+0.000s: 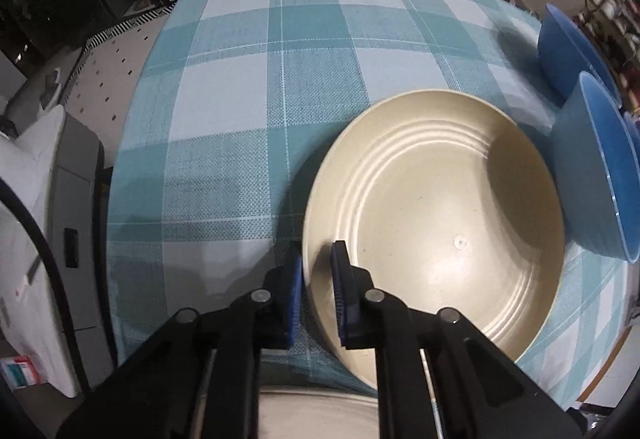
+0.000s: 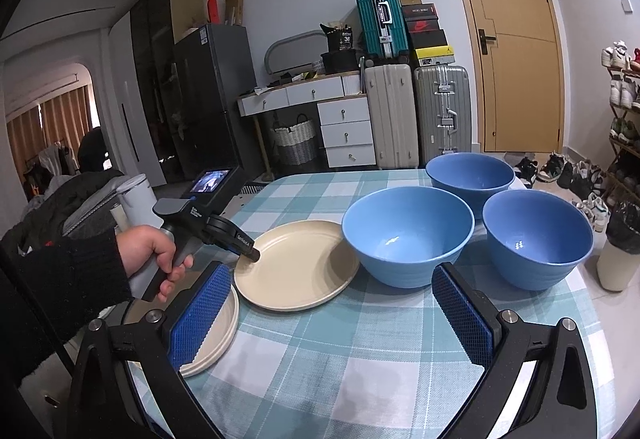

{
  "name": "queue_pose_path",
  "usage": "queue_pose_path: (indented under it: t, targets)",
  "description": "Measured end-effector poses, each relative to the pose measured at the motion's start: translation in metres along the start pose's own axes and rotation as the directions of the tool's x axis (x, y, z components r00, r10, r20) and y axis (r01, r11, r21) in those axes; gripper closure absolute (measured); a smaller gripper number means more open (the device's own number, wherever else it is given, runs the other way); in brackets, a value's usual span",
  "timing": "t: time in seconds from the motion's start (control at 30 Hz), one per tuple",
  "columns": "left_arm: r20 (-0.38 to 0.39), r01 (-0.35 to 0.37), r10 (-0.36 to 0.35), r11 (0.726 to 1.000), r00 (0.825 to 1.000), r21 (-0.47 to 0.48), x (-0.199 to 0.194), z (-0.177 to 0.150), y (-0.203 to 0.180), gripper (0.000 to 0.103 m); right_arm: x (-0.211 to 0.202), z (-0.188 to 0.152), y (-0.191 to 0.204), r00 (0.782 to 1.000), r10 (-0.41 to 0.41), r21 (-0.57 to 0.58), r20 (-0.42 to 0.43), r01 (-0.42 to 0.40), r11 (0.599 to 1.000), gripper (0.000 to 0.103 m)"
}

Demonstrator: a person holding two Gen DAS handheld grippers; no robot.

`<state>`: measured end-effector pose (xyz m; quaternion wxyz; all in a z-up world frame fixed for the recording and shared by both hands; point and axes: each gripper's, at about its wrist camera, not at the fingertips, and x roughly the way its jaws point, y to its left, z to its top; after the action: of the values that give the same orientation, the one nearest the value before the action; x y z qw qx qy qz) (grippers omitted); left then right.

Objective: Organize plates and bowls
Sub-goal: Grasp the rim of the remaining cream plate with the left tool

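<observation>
Gripping the cream plate (image 1: 436,223)'s rim, left tool (image 1: 316,299).

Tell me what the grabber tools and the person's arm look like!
Both grabbers have black frames with silver bolts and two bumpy blue rubber pads. The left gripper has a grey handle, white lettering and a small screen on its back. The person's left hand comes out of a black knitted sleeve.

cream plate (image 2: 298,265) flat on table | plate stack (image 2: 222,327) near edge | three blue bowls (image 2: 408,235) upright
</observation>
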<state>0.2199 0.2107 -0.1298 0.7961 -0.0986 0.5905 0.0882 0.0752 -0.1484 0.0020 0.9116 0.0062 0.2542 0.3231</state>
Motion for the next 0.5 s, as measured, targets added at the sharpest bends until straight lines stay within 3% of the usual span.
queue_pose_path:
  t: [0.23,0.37,0.5]
  targets:
    - [0.03,-0.005,0.005,1.0,1.0,-0.001,-0.002,0.0,0.005,0.094,0.001,0.001,-0.006,1.0,0.022,0.032,-0.014,-0.021,0.999,0.001]
    - [0.047,-0.074,0.075,0.997,0.996,-0.015,-0.002,0.007,0.014,0.094,0.003,-0.002,-0.009,0.999,0.043,0.056,-0.032,-0.041,0.998,0.001]
    - [0.057,-0.071,0.073,0.997,0.996,-0.044,-0.004,0.014,0.028,0.094,0.005,-0.004,-0.011,0.998,0.05,0.074,-0.044,-0.047,0.996,0.001]
